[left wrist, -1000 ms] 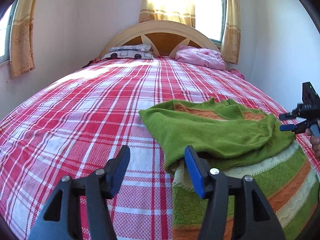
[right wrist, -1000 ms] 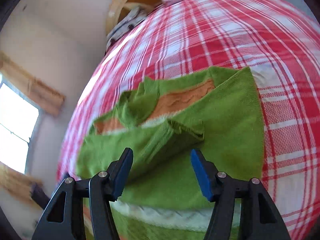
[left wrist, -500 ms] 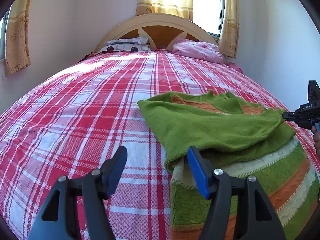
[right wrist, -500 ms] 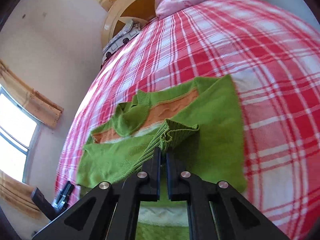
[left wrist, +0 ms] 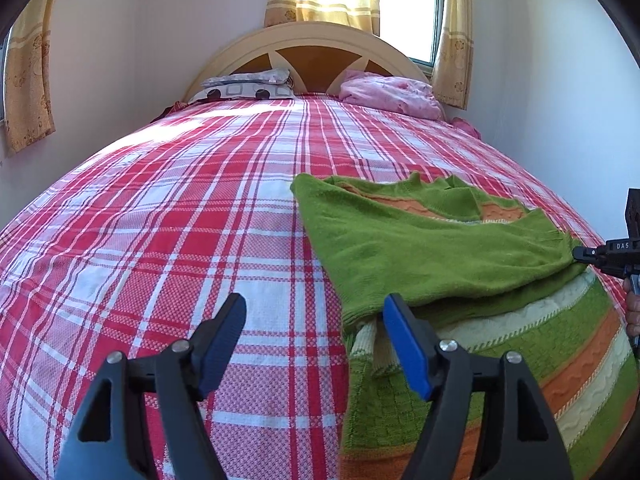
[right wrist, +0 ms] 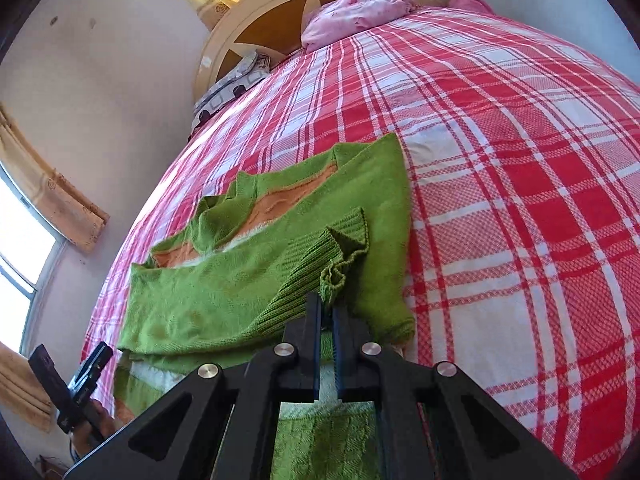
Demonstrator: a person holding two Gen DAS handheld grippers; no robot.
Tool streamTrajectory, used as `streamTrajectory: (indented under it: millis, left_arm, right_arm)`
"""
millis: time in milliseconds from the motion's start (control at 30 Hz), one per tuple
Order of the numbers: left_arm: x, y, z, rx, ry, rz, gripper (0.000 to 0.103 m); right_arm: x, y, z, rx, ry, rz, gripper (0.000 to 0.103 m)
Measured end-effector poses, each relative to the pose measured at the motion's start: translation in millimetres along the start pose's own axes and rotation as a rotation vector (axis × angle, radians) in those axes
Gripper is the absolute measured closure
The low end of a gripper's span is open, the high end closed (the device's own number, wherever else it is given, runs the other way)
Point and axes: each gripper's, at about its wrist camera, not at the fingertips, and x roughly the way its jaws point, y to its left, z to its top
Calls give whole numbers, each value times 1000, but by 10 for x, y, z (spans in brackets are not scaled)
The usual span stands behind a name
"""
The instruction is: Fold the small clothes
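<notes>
Left gripper (left wrist: 314, 344) level above bed (left wrist: 168, 216), jaws wide apart, empty, beside sweater's near-left edge. Right gripper (right wrist: 327, 316) clamped on ribbed cuff (right wrist: 316, 268) of green sweater (left wrist: 432, 248), sleeve stretched crosswise over body; sweater lies lengthwise, collar toward headboard (left wrist: 312, 54).
</notes>
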Motion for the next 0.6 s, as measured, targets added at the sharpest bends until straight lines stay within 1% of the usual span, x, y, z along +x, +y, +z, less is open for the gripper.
streamTrajectory:
  millis: [67,133,200,233,267,300,367,400,433,500,533,567,600]
  left_arm:
    - [-61,22,2,-13,-30,9,29]
    - [-154,70,21,-33,-65,6,29]
    - [-217,82,63,-47,-78,17,29]
    - [-236,55,90,-34,-77,11,28]
    - [-247,6,118,-8,-76,12,28]
    - [-243,-55,149,23,-73,23,25]
    - [-207,-212,214,96,-69,47,23]
    - [-179,-280,245,120,-68,52,23]
    - [-137,-324,273,133,-59,62,21]
    - [11,-400,318,147,-13,95,19]
    - [102,-424,329,150,17,104,19]
    - [190,-433,324,149,44,125,19]
    - [278,-431,302,149,73,158,19]
  right_arm:
    - [-54,-22,-26,1,0,-14,99]
    - [-144,-37,-41,1,-11,-41,96]
    - [-274,29,-46,-33,-51,-108,92]
    - [-347,116,-46,-75,-84,-148,88]
    - [-402,194,-42,-102,-112,-157,76]
    - [-462,308,-34,-131,-143,-130,68]
    - [-496,510,1,-167,-165,-60,67]
    - [-466,618,22,-188,-157,-25,66]
    - [-377,732,50,-216,-122,16,65]
    - [-173,834,83,-243,-59,61,63]
    - [-61,837,87,-242,-27,13,63]
    - [46,785,88,-226,8,-88,63]
    - [100,720,66,-209,33,-148,63]
